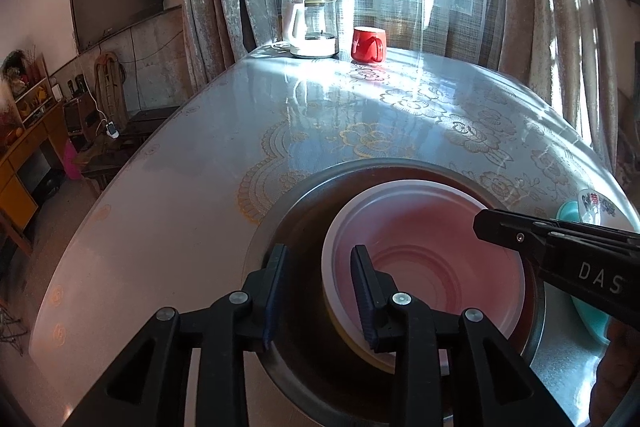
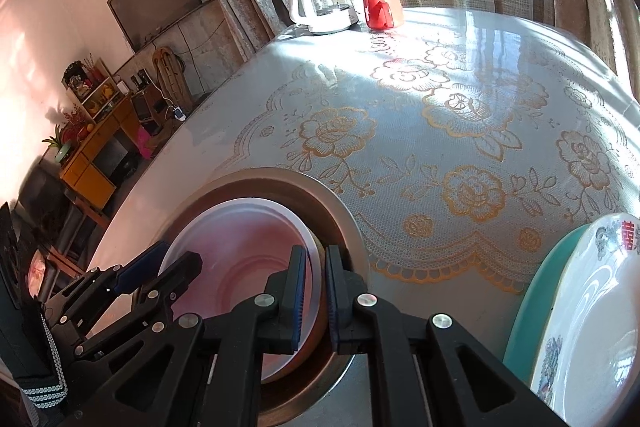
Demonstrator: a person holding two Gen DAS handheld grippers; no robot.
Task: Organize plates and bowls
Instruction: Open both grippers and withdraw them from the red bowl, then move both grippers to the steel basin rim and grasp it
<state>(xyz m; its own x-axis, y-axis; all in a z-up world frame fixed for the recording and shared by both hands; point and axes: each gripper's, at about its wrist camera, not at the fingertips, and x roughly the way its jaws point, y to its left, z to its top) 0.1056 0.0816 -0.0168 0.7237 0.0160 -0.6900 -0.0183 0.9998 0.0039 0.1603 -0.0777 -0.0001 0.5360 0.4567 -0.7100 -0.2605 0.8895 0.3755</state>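
Now, left tool (image 1: pixel 318 291): its fingers are spread a little. The near-left rim of the pink bowl (image 1: pixel 424 255) sits between them, but they do not look like they press on it.
Right tool (image 2: pixel 316 291): its fingers are pressed close on the pink bowl's right rim, pinching it.
Pink bowl: it sits inside the big metal bowl (image 2: pixel 340 211), near the tabletop's (image 2: pixel 440 67) front edge. A yellowish rim peeks out under it, so one more bowl may be there; I cannot tell for sure.
Plates: a white flowery plate (image 2: pixel 592 307) lies on a teal plate (image 2: pixel 532 311), just right of the metal bowl, by the front right edge.
Far edge: a red mug (image 1: pixel 368 45) and a glass kettle (image 1: pixel 314 27) stand by the window.
Done, I think: bowls are nested and plates are stacked.
Left, I think: let go of the pink bowl and maybe tidy the piles.
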